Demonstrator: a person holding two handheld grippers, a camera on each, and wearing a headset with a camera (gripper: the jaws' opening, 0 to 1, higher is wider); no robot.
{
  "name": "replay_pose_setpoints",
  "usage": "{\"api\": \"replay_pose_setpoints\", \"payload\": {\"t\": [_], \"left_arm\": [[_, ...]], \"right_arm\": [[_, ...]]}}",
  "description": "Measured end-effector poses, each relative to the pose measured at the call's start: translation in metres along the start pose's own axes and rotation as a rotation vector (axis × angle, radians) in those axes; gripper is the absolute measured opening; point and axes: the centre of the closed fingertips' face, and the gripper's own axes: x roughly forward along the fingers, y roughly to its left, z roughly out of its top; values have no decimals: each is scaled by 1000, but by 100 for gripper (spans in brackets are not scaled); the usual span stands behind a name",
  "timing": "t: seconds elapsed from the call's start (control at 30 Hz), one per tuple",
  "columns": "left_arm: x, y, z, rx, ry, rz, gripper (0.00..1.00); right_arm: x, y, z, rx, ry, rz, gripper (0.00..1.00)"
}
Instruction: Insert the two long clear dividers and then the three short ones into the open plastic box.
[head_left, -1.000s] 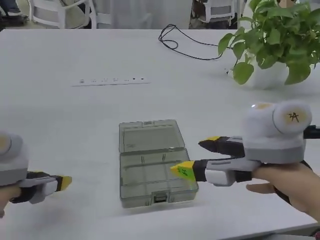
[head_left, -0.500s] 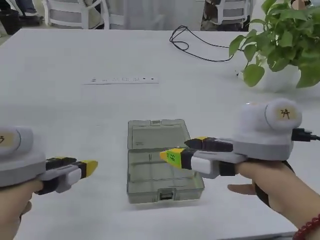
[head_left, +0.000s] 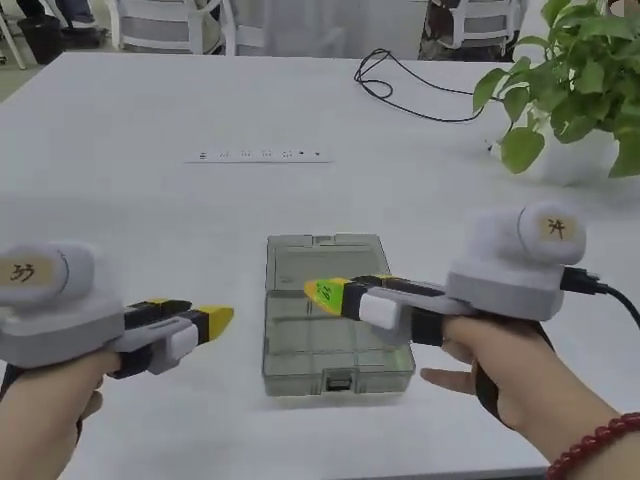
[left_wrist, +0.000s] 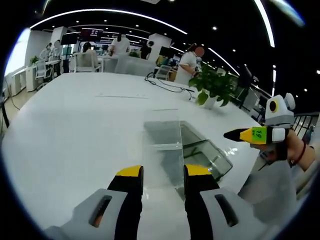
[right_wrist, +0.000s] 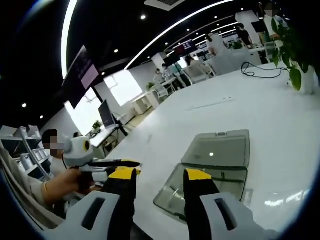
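Box (head_left: 300, 380) lies open near left tool (head_left: 195, 312) and right tool (head_left: 348, 288).

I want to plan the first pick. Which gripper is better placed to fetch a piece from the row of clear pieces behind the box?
Probably the left gripper: open, beside the box, with bare table up to the row of clear pieces. The right gripper, also open, hangs over the box.

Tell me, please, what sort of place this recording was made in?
Most likely an open-plan office or shared workspace: a large white table with office chairs behind it, a potted plant standing on it, and a monitor further back in the right gripper view.
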Motion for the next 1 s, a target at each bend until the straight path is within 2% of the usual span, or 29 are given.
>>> {"api": "replay_pose_setpoints", "payload": {"t": [0.4,0.53,0.73,1.0], "left_arm": [[1,-37,9,6,-37,-63,30],[0,-48,12,5,-48,-81,30],[-1,-58,14,-1,-54,-106,30],[0,-65,13,-22,-56,-126,30]], "right_arm": [[17,18,0,85,-37,44,28],[21,20,0,101,-47,42,27],[25,19,0,131,-62,38,24],[29,20,0,158,-81,43,18]]}}
